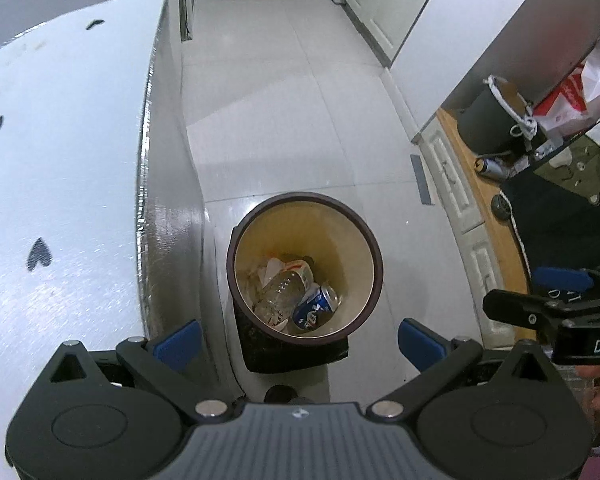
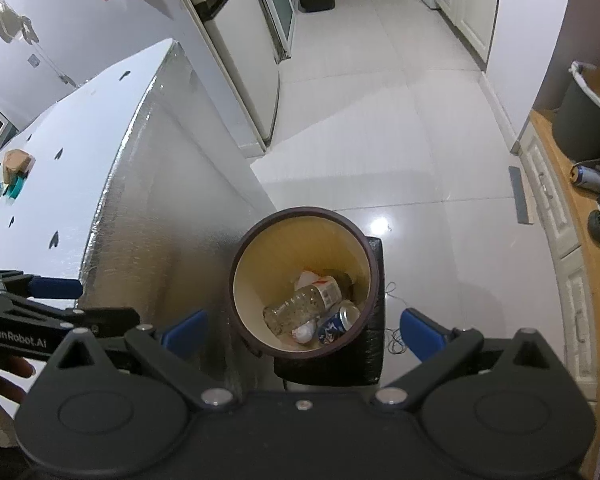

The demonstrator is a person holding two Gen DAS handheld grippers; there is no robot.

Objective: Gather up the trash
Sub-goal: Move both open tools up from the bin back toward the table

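Overhead, both grippers (image 1: 298,338) (image 2: 302,332) hang open and empty above a bin (image 1: 236,236) holding 1 light, crushable bottle (image 1: 282,292) and 1 can (image 1: 316,307), best gripped mid-body.

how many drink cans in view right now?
2. One blue can lies inside the trash bin, beside the clear plastic bottle. One silver can lies on the wooden floor by the dark bucket. Others may be buried under the trash.

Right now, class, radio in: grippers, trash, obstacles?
Left gripper open, empty. Right gripper open, empty. Bottle and can inside bin. Nothing blocking.
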